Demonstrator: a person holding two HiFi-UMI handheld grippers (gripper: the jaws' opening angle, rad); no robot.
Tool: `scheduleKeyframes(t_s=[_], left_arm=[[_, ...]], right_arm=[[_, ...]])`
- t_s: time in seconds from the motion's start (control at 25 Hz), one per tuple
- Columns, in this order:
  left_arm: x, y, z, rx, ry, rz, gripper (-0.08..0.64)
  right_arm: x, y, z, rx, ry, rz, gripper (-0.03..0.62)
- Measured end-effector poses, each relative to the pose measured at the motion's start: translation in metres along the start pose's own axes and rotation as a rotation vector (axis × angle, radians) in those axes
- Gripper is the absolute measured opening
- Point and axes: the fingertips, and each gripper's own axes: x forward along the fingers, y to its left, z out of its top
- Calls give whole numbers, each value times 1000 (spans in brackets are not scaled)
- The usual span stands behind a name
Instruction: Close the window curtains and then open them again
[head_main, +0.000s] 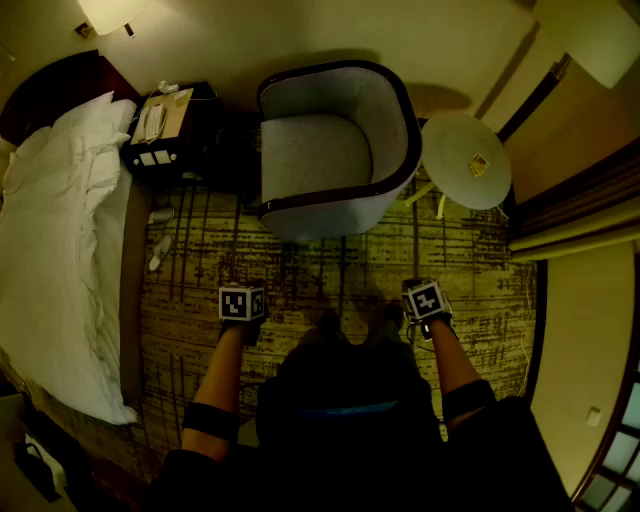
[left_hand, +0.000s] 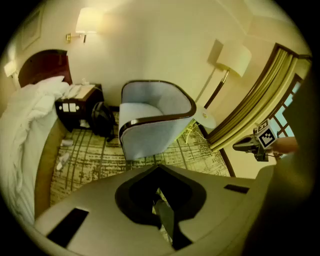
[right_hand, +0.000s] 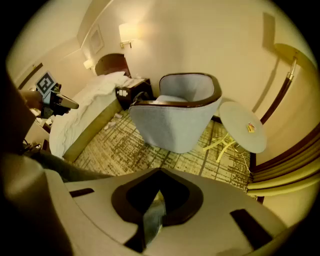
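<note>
**Standing by the chair, both grippers shut, curtains off to the right**

Head view: left gripper (head_main: 243, 318) and right gripper (head_main: 424, 310) hang low over the carpet (head_main: 330, 265), side by side and apart, both pointing steeply down; chair (head_main: 335, 150) stands just ahead; round table (head_main: 465, 160) beside it on the right; bed (head_main: 60, 250) along the left edge, nightstand (head_main: 165, 125) at its head; curtains (head_main: 575, 215) hang gathered at the far right, next to the window (head_main: 612, 450), well apart from both grippers.

Left gripper view: fingers (left_hand: 165, 215) pressed together with nothing between them, carpet below; chair straight ahead; curtains (left_hand: 250, 102) in folds to the right, past the floor lamp (left_hand: 235, 57); right gripper shows in front of them, not touching.

Right gripper view: fingers (right_hand: 150, 217) together, empty; chair and table ahead; curtains (right_hand: 287, 172) at the right edge; left gripper shows far left, before the bed.
</note>
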Motion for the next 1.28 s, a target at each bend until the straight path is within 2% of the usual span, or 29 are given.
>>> scheduleKeyframes(t_s=[0.12, 0.44, 0.64, 0.76, 0.92, 1.0, 1.12, 1.28], left_arm=[[-10, -17, 37, 61, -121, -2, -12], [-64, -60, 124, 215, -413, 19, -12], [-127, -93, 180, 253, -653, 33, -12], [-158, -123, 206, 302, -752, 10, -12], [-161, -157, 226, 401, -787, 0, -12], [-158, -179, 234, 422, -784, -19, -12], [-150, -214, 244, 444, -784, -66, -12], [-132, -267, 253, 529, -770, -134, -12]], right_arm=[[-14, -27, 19, 24, -148, -64, 12], [-105, -44, 79, 109, -503, -128, 12], [-195, -48, 117, 88, -756, -196, 12], [-252, -57, 127, 69, -888, -260, 12], [-293, -80, 119, 86, -955, -328, 12], [-304, -93, 111, 99, -967, -347, 12], [-312, -114, 90, 146, -955, -383, 12], [-325, -143, 58, 199, -942, -440, 12]])
